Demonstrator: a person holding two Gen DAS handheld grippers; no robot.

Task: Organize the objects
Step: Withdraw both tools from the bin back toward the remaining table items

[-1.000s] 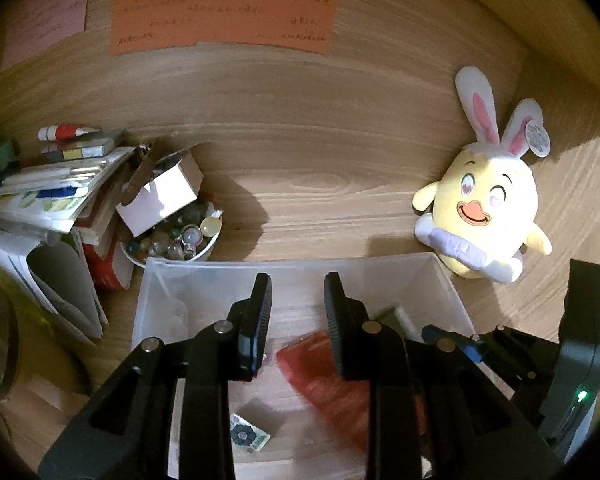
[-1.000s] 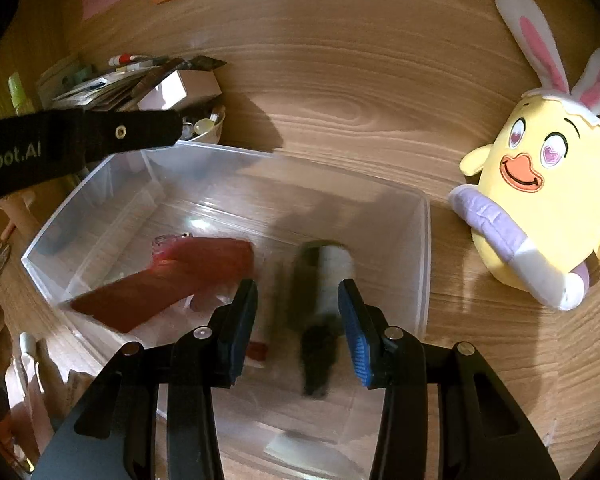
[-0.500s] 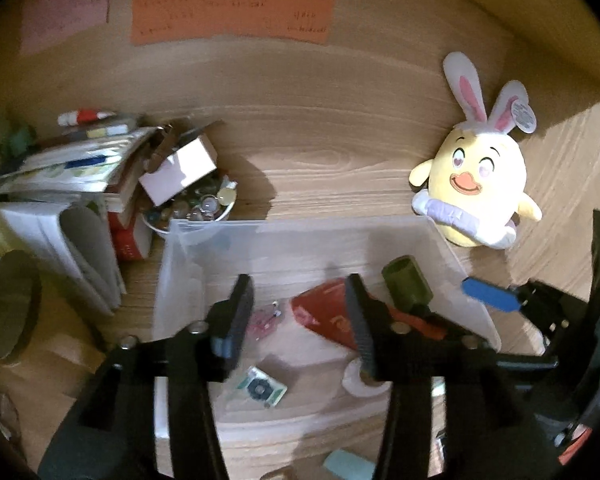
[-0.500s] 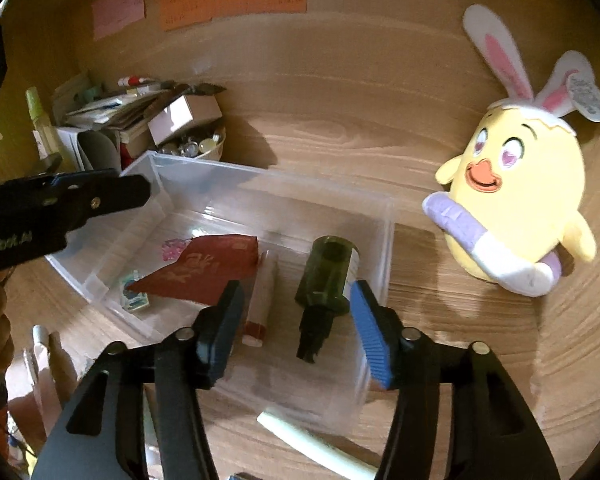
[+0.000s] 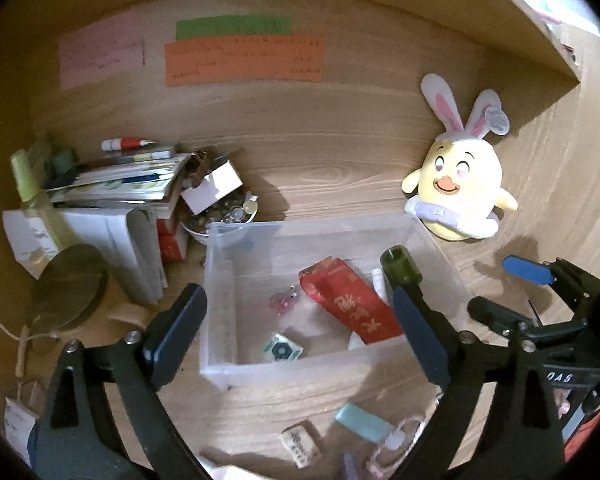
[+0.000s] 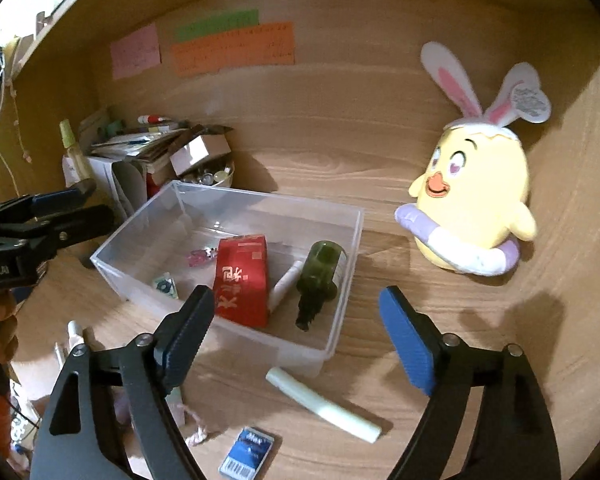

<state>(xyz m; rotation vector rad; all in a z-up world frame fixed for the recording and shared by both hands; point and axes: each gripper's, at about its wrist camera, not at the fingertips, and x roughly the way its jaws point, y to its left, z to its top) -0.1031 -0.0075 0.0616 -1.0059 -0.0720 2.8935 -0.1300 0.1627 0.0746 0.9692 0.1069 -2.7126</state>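
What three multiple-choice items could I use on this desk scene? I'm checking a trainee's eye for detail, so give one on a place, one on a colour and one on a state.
1. Where does the dark green bottle lie?
A. Inside the clear plastic bin
B. On the stack of books
C. Beside the plush chick

2. What colour is the packet in the bin?
A. Blue
B. Red
C. White

3. How do the right gripper's jaws stand?
A. Clamped on the bottle
B. Clamped on the bin's rim
C. Apart, with nothing between them

Answers:
1. A: the bottle lies on its side on the bin's floor, next to a white tube.
2. B: the packet is red with pale characters printed on it.
3. C: the jaws are opening, and only the bin and the wooden desk show in the gap.
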